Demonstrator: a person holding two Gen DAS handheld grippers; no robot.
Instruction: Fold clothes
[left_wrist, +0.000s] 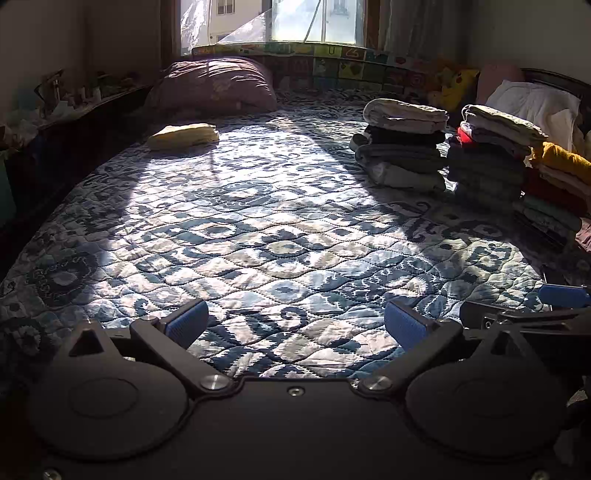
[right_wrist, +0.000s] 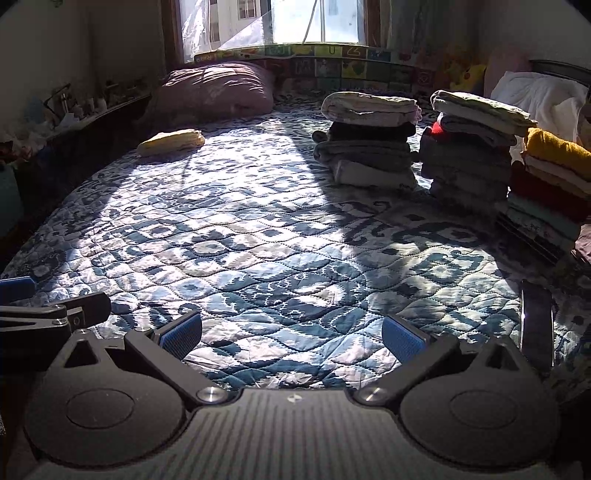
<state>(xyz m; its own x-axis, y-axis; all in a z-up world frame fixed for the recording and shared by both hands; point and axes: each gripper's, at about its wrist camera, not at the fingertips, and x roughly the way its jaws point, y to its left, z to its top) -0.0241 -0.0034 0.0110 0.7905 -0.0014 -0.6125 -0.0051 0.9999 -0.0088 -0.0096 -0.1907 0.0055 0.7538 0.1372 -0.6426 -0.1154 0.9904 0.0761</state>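
- The bed (left_wrist: 280, 229) fills both views, covered by a quilted spread in a blue, white and tan pattern, with a broad patch of sunlight across its middle.
- A window (left_wrist: 295, 20) stands behind the head of the bed, with a band of colourful picture tiles (left_wrist: 354, 66) along the wall beneath it.
- A mauve pillow (left_wrist: 214, 85) lies at the far left of the bed, just below the window.
- Three stacks of folded clothes sit along the bed's right side: a far stack (left_wrist: 404, 142) topped by a pale piece, a middle stack (left_wrist: 491, 155) with a red layer showing, and a near stack (right_wrist: 550, 184) topped by a mustard-yellow piece.
- A white heap of fabric (left_wrist: 535, 103) rests behind the stacks, by a dark headboard.
- A single folded yellow garment (left_wrist: 184, 136) lies alone on the far left of the spread, near the pillow and well apart from the stacks.
- The left gripper (left_wrist: 295, 326) hovers low over the near edge of the quilt, its blue-padded jaws spread wide with nothing between them.
- The right gripper (right_wrist: 293, 334) sits just beside it at the same height, jaws likewise wide apart and empty.
- A dark phone-like slab (right_wrist: 537, 325) lies on the quilt to the right of the right gripper.
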